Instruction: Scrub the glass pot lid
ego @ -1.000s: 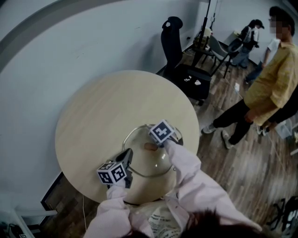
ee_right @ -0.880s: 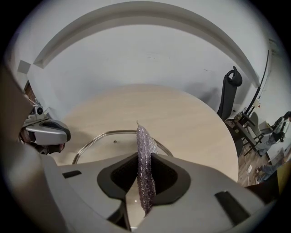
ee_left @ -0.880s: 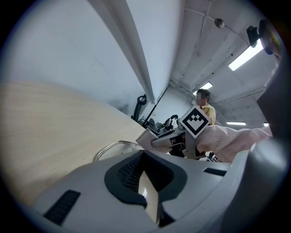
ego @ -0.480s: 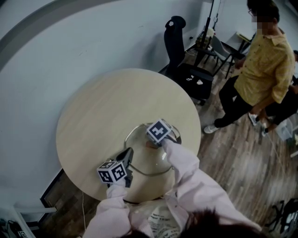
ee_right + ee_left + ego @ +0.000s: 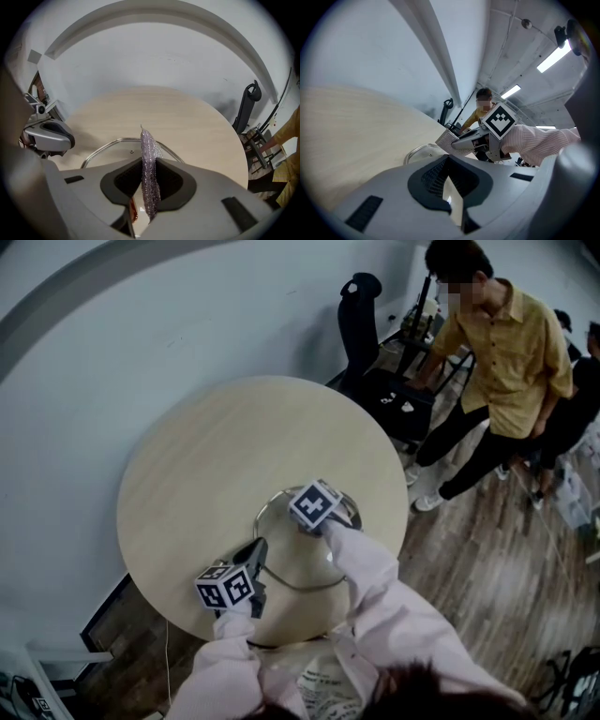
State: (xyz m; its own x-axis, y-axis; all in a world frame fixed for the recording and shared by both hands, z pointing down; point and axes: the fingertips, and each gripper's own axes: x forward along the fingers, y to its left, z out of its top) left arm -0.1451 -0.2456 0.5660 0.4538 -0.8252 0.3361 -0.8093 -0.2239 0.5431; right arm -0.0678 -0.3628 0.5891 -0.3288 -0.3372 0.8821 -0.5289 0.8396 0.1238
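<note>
Round pale wooden table [image 5: 216, 456]: bears the lid on its near side.
Clear glass pot lid with a metal rim [image 5: 298, 570]: lies on the table between the two grippers.
Left gripper [image 5: 451, 180]: sits at the lid's left rim, jaws drawn in to a narrow slit and clamped on that rim.
Right gripper [image 5: 149, 174]: sits over the lid's far part, jaws pinching the pad.
Flat mauve-silver mesh scouring pad [image 5: 148, 150]: held edge-on, its tip over the glass.

Head view runs dim and bluish. Bright ceiling strip lights [image 5: 555, 57] glare in the left gripper view; fisheye edges darken.
</note>
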